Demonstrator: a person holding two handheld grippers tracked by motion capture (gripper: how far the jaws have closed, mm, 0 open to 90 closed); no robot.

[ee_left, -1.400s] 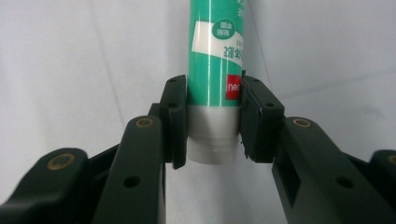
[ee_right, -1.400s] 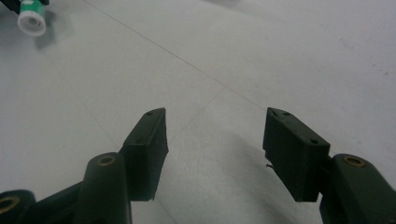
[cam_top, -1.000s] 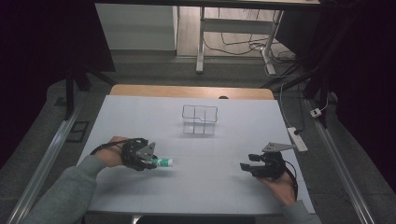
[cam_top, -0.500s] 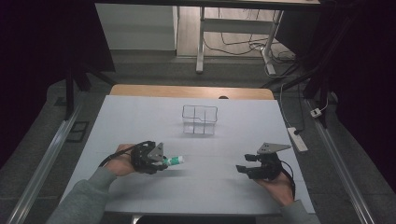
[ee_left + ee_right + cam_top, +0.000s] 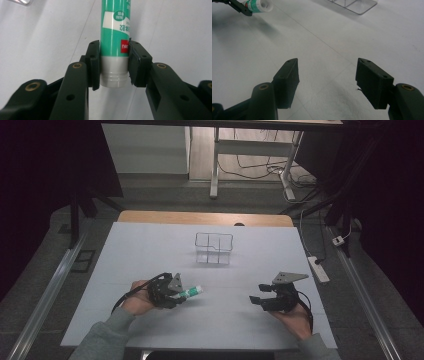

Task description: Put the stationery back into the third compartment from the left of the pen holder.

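A green and white glue stick (image 5: 190, 293) is clamped in my left gripper (image 5: 176, 295), which is shut on it just above the table at the front left. In the left gripper view both pads press the glue stick (image 5: 115, 37) near its grey base, and the tube points away from me. From the right gripper view the glue stick's (image 5: 258, 5) white end shows at the top left. My right gripper (image 5: 257, 299) is open at the front right, low over the table, with nothing between its fingers (image 5: 287, 80).
A clear acrylic organiser (image 5: 214, 248) with several compartments stands at the middle back of the white table (image 5: 150, 250). A power strip (image 5: 318, 268) lies off the table's right edge. Bare tabletop lies between the two grippers.
My left gripper has carried the glue stick to the right, toward the table's middle. The right gripper has barely shifted.
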